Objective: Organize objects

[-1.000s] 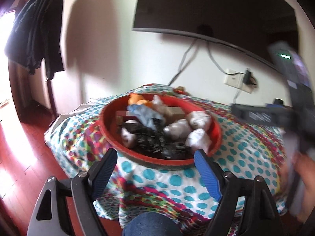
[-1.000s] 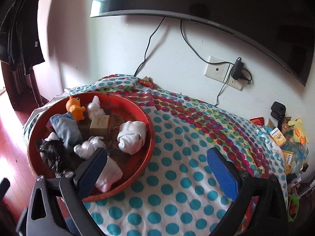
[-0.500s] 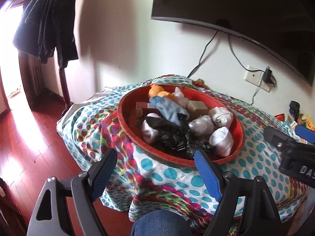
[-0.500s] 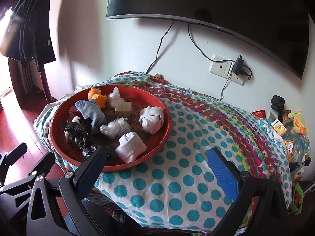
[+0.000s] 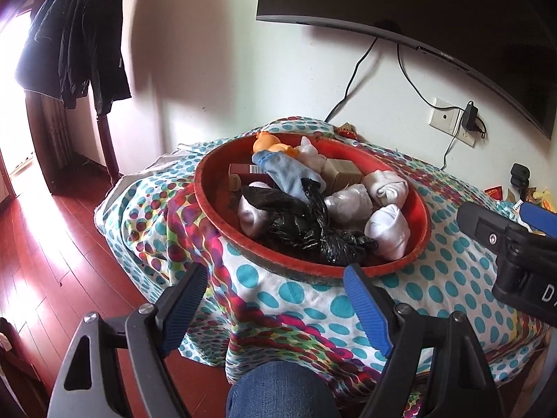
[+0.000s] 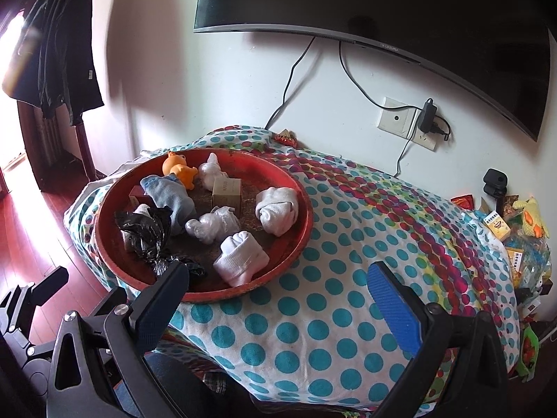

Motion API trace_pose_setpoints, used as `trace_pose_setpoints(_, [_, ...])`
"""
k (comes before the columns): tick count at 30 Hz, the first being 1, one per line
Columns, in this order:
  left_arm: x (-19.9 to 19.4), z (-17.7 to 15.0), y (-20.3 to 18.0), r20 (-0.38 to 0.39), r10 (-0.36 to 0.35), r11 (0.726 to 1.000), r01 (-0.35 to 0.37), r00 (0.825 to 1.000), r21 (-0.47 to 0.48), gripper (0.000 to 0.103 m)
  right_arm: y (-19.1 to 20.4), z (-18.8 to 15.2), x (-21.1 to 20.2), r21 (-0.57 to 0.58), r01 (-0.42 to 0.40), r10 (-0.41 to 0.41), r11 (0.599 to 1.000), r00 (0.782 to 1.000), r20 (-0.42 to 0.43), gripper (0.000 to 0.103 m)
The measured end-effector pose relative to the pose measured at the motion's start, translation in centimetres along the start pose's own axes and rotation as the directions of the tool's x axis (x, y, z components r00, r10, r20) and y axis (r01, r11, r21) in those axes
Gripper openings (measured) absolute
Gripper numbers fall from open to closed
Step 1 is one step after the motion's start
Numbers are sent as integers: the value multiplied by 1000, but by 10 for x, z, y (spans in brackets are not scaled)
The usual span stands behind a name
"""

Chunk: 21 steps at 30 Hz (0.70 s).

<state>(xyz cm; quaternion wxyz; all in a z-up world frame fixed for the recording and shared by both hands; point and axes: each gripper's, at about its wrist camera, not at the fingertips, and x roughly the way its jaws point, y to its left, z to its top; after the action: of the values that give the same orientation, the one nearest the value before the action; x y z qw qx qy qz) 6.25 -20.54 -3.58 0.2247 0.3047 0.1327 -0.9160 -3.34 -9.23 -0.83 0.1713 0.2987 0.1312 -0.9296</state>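
Left claw (image 5: 278, 299) agape, right claw (image 6: 282, 299) agape, red tray (image 6: 299, 188) partly hidden

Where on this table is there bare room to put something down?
The widest free patch is the dotted cloth between the red tray and the snack packets at the right edge, back to the wall. A narrow strip lies before the tray. The tray itself is crowded with rolled socks and a black bag.

Legible markings:
- Wall-mounted black curved television (image 6: 383, 7): small "xiaomi" wordmark on its lower bezel.
- Black plastic body of the right gripper, seen at the left wrist view's right edge (image 5: 522, 264): white letter "D", remainder cut off.
- Tan cardboard box in the red round tray (image 6: 227, 191): faint print, illegible.
- Yellow carton at the table's far right (image 6: 497, 225): print too small to read.
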Motion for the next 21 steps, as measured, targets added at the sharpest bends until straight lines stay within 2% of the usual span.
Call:
trace_pose_setpoints(5, [-5, -2, 3, 22, 90, 996, -90, 996, -27, 83, 2, -2, 1, 1, -4, 4, 1000, 1000, -11, 102])
trace_pose_setpoints(21, [-4, -4, -2, -13, 37, 999, -37, 999, -12, 83, 3, -4, 0, -8, -17, 17, 1000, 1000, -21, 102])
